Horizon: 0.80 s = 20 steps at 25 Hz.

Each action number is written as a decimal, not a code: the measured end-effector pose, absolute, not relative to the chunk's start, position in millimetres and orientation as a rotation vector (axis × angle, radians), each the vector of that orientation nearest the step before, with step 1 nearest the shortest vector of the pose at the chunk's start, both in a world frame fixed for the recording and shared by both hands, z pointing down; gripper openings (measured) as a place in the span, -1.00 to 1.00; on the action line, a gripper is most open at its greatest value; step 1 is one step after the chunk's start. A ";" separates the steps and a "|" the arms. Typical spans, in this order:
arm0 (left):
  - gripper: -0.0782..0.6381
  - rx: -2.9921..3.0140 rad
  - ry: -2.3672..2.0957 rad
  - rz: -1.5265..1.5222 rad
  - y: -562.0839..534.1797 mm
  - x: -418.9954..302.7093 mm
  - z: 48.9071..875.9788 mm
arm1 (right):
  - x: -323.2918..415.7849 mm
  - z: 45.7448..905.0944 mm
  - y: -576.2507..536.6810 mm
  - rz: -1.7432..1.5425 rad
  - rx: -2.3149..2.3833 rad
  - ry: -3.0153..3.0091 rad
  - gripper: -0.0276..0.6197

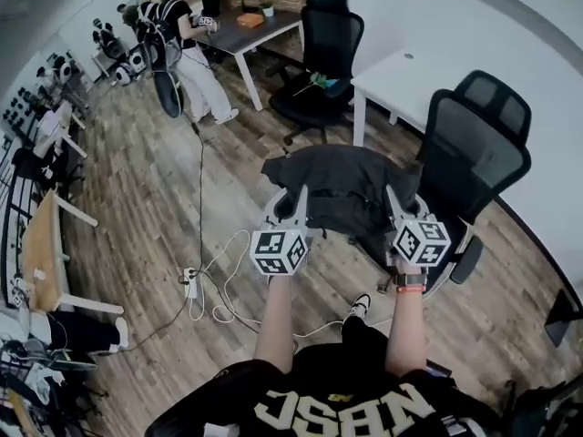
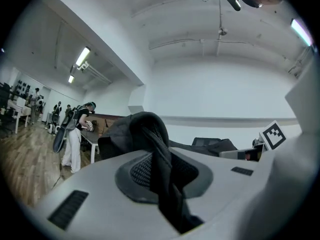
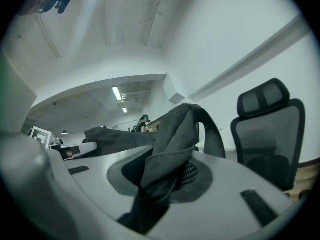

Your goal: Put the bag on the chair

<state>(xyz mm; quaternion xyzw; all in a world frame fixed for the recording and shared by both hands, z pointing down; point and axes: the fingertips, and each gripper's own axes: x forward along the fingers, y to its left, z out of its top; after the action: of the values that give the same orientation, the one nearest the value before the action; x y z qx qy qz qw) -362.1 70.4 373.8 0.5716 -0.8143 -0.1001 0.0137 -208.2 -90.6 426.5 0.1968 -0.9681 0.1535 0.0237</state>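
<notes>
A dark grey bag hangs spread between my two grippers, over the seat of a black mesh-backed office chair. My left gripper is shut on the bag's left edge. In the left gripper view a black strap and zipped fabric run down between the jaws. My right gripper is shut on the bag's right edge, close to the chair's backrest. The right gripper view shows bunched grey fabric pinched between the jaws, with the chair's backrest just beyond. The bag hides the chair's seat.
A white table stands behind the chair, and a second black office chair lies beyond it. A person stands at a far desk. A power strip with cables lies on the wooden floor at my left, and desks line the left wall.
</notes>
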 end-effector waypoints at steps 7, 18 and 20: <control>-0.61 1.970 -2.362 -0.257 -64.5 -325.5 376.2 | -150.8 426.6 -198.3 0.515 0.855 -2.952 -0.59; -0.61 2.135 -2.136 -0.248 -186.2 -274.3 384.4 | -70.6 425.8 -281.1 0.570 1.146 -2.909 -0.59; -0.61 2.153 -2.100 -0.232 -197.8 -265.2 391.0 | -58.1 437.3 -284.6 0.593 1.176 -2.888 -0.59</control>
<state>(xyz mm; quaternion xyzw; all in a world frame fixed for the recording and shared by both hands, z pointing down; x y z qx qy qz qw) -265.2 -197.8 391.0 0.7125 -0.6947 -0.0768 0.0626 -58.1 -284.6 437.3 0.3704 -0.9097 0.1870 -0.0161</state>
